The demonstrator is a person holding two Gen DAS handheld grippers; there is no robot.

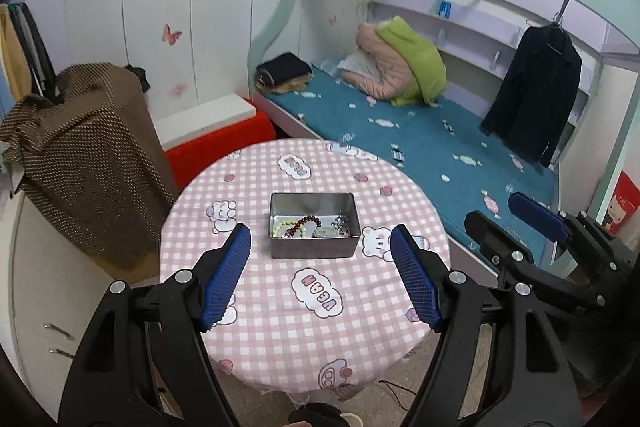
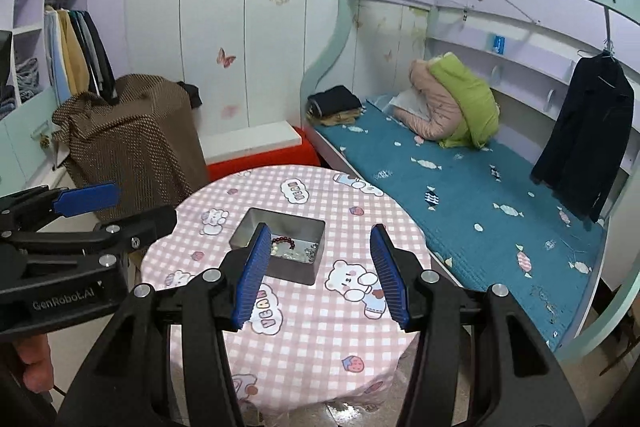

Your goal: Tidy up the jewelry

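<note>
Metal tin half behind blue fingers

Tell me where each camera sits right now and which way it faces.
Left wrist: on the left gripper, looking down at the tin on the round table; its open blue fingers frame the tin, and the right gripper shows at right.
Right wrist: on the right gripper, same aim; left gripper and a hand at left.
Shared: tin, table, bed, both grippers empty.
</note>
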